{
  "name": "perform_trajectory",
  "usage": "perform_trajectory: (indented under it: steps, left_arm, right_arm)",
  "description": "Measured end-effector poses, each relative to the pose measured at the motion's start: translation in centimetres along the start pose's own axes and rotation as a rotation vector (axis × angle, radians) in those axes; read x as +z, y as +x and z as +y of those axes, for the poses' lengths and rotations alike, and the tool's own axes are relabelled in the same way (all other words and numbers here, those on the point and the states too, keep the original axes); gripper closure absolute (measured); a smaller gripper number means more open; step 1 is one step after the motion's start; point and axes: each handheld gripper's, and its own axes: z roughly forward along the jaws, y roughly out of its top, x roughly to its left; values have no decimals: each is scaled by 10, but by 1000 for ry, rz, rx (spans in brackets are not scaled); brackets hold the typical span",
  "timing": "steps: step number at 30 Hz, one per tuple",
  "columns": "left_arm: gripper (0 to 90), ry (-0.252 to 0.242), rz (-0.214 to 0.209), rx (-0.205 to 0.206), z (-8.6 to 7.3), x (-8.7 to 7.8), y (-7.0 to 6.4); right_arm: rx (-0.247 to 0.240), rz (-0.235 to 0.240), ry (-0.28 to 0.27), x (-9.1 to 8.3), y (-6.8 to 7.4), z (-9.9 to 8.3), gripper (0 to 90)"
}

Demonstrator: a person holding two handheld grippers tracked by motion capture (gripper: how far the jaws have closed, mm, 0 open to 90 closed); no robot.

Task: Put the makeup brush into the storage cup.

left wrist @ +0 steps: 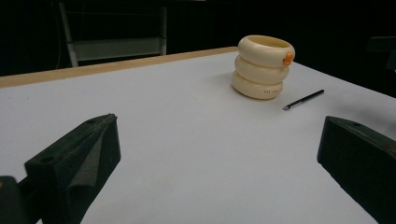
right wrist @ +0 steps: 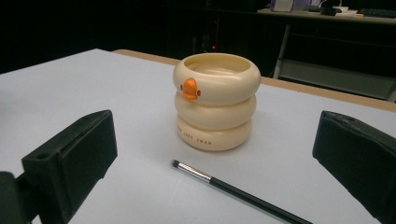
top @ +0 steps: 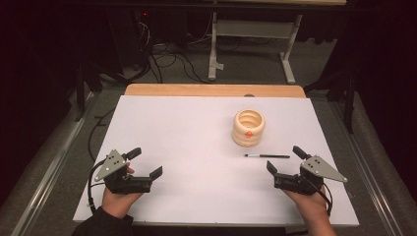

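The thin black brush [top: 267,156] lies flat on the white table [top: 187,132], just ahead and a little left of my right hand-held gripper [top: 284,160], its long axis running left to right with the bristle tip at the left. That gripper is much nearer than my left hand-held gripper [top: 146,162]; both gape, holding nothing. The cream ringed cup [top: 249,127] stands just beyond the brush. Dark room, cables behind.

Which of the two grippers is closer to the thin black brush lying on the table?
The right gripper. The brush lies just ahead of its open jaws, in front of the cream ringed holder; the left gripper sits far across the white table.
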Motion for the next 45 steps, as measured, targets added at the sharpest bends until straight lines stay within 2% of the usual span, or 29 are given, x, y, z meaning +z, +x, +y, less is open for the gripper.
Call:
perform_trajectory:
  steps: [9,23,33,37,45]
  left_arm:
    - [0,7,-2,6,-2,2,0]
    - [6,-6,-1,21,-3,2,-1]
    - [6,-11,3,19,-4,2,0]
    - [6,-9,4,19,-5,2,0]
    - [3,-16,7,15,-6,3,1]
  right_arm:
    - [-33,-22,58,4,2,-1,11]
    - [-72,-29,150,11,5,-4,11]
    - [-85,-26,267,17,5,-7,11]
    - [-105,-37,303,20,6,-9,16]
    - [-90,-31,370,24,5,-13,20]
